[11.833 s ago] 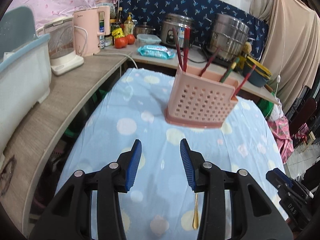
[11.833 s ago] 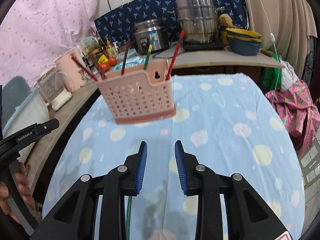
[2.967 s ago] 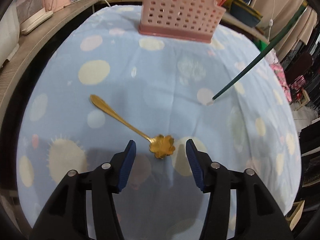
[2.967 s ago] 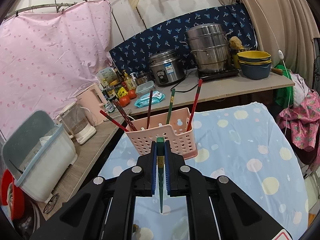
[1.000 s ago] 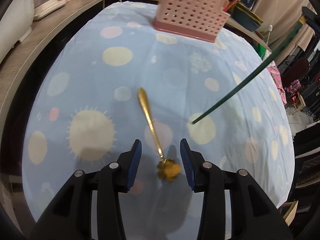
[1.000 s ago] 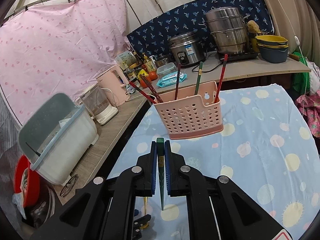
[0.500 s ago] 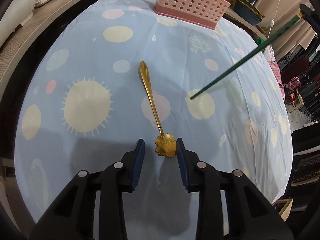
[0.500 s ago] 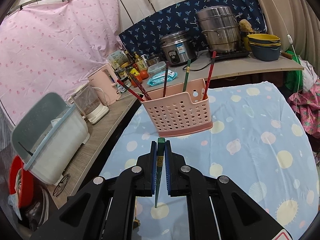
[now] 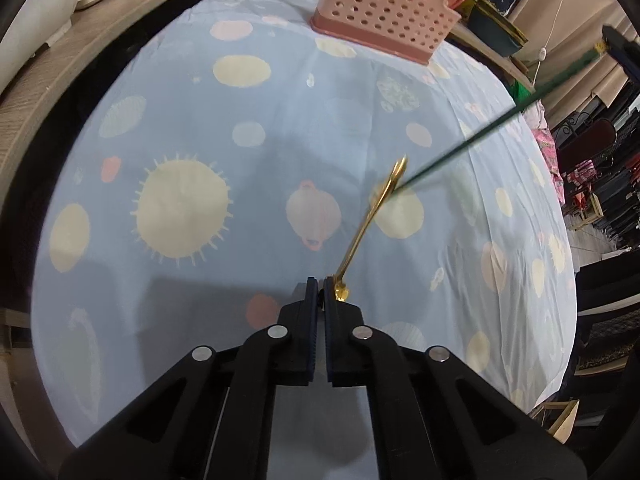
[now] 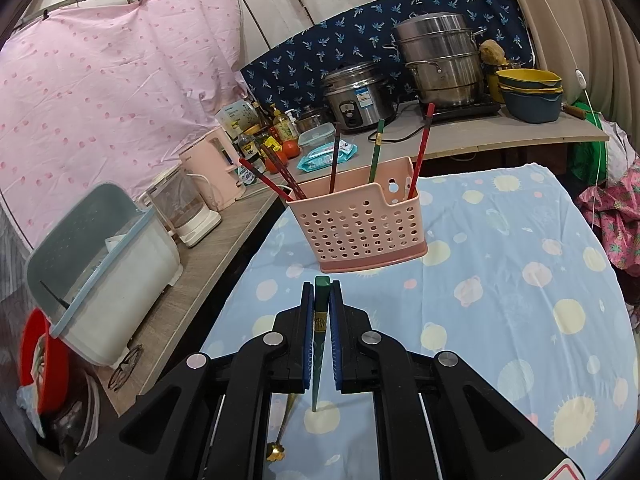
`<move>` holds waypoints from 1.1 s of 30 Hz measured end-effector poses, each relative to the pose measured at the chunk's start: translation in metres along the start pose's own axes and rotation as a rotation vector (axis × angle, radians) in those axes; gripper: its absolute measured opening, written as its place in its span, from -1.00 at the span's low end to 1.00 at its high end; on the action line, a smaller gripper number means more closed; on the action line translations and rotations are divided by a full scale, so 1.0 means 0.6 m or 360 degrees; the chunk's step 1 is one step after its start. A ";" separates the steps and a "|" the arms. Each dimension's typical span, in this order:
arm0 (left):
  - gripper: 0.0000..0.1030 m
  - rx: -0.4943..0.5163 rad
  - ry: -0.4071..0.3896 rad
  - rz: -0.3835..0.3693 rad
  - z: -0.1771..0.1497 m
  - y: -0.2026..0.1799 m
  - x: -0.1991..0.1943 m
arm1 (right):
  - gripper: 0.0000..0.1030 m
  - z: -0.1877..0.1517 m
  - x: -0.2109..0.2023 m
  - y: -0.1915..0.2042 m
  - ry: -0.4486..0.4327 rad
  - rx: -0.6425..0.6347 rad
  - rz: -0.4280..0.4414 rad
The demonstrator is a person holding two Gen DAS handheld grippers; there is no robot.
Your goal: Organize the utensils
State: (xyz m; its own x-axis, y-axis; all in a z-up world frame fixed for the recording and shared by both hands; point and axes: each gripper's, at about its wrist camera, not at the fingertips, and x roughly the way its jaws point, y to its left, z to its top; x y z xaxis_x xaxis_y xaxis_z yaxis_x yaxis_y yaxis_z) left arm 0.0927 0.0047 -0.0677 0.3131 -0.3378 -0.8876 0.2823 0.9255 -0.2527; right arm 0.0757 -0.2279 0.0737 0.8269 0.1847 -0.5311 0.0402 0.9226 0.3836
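A gold spoon [image 9: 370, 216] with a flower-shaped bowl sticks out from my left gripper [image 9: 321, 283], which is shut on its bowl end; the handle points away and up off the blue dotted tablecloth [image 9: 240, 140]. My right gripper [image 10: 321, 294] is shut on a green chopstick [image 10: 319, 336], tip pointing down at the cloth; the chopstick [image 9: 500, 120] crosses the spoon's handle tip in the left wrist view. The pink perforated utensil basket [image 10: 360, 224] stands at the table's far side with several chopsticks in it; it also shows in the left wrist view [image 9: 384, 12]. The spoon [image 10: 280, 436] shows below the right gripper.
A wooden counter [image 10: 200, 264] runs along the left with a plastic bin [image 10: 104, 276], a blender [image 10: 184, 208] and a pink kettle [image 10: 216, 168]. The back counter holds a rice cooker [image 10: 360, 92], steel pots [image 10: 440, 60] and bowls [image 10: 528, 96]. Chairs [image 9: 592, 184] stand right of the table.
My left gripper closed on the spoon's bowl and lifted it, so the handle now rises toward the right. The right gripper kept hold of the green chopstick, shifting slightly.
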 end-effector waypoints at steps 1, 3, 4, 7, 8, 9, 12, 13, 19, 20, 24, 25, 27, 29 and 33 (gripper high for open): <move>-0.97 0.0007 -0.0015 0.0000 0.004 0.000 -0.007 | -0.85 0.000 0.000 0.001 -0.0002 -0.0005 0.0000; -1.00 0.0015 -0.0036 -0.0002 0.012 -0.001 -0.016 | -0.85 -0.001 -0.002 0.003 -0.0008 -0.0011 0.0000; -1.00 0.0025 -0.0045 -0.0011 0.016 -0.005 -0.022 | -0.85 -0.001 -0.004 0.005 -0.0011 -0.0012 0.0000; -1.00 0.0053 -0.0104 -0.0006 0.029 -0.011 -0.040 | -0.85 -0.003 -0.007 0.006 -0.0018 -0.0009 0.0002; -1.00 0.0054 -0.0105 -0.0013 0.031 -0.012 -0.041 | -0.85 -0.004 -0.011 0.008 -0.0021 -0.0010 0.0002; -0.96 0.0053 -0.0086 -0.0040 0.030 -0.011 -0.039 | -0.85 -0.004 -0.012 0.008 -0.0024 -0.0011 0.0001; -0.41 0.0000 0.0004 -0.0060 0.013 -0.001 -0.018 | -0.85 -0.004 -0.018 0.008 -0.0034 -0.0009 0.0000; -0.31 -0.0044 0.0046 -0.0089 0.005 0.004 -0.008 | -0.85 -0.002 -0.019 0.006 -0.0036 -0.0007 0.0000; -0.31 -0.0174 0.0128 -0.0208 -0.010 0.023 0.019 | -0.86 -0.004 -0.023 0.003 -0.0032 -0.0005 -0.0010; -0.33 -0.0183 0.0125 -0.0217 -0.010 0.024 0.019 | -0.85 -0.005 -0.023 0.004 -0.0031 -0.0004 -0.0012; -0.53 -0.0216 0.0114 -0.0241 -0.010 0.031 0.020 | -0.85 -0.006 -0.023 0.002 -0.0029 0.0000 -0.0016; -0.66 -0.0219 0.0120 -0.0254 -0.011 0.032 0.022 | -0.85 -0.006 -0.023 0.002 -0.0029 0.0002 -0.0015; -0.85 -0.0239 0.0147 -0.0281 -0.013 0.036 0.028 | -0.85 -0.007 -0.024 0.002 -0.0028 -0.0001 -0.0016; -0.90 -0.0244 0.0139 -0.0286 -0.013 0.037 0.026 | -0.85 -0.008 -0.024 0.003 -0.0025 -0.0006 -0.0016; -0.96 -0.0212 0.0103 -0.0259 -0.007 0.030 0.014 | -0.85 -0.009 -0.024 0.003 -0.0023 -0.0008 -0.0015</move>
State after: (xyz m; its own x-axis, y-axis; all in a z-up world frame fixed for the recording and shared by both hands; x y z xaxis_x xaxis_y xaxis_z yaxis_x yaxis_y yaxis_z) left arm 0.0968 0.0194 -0.0813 0.2130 -0.4768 -0.8528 0.2004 0.8756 -0.4395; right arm 0.0607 -0.2269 0.0782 0.8346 0.1709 -0.5237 0.0454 0.9261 0.3744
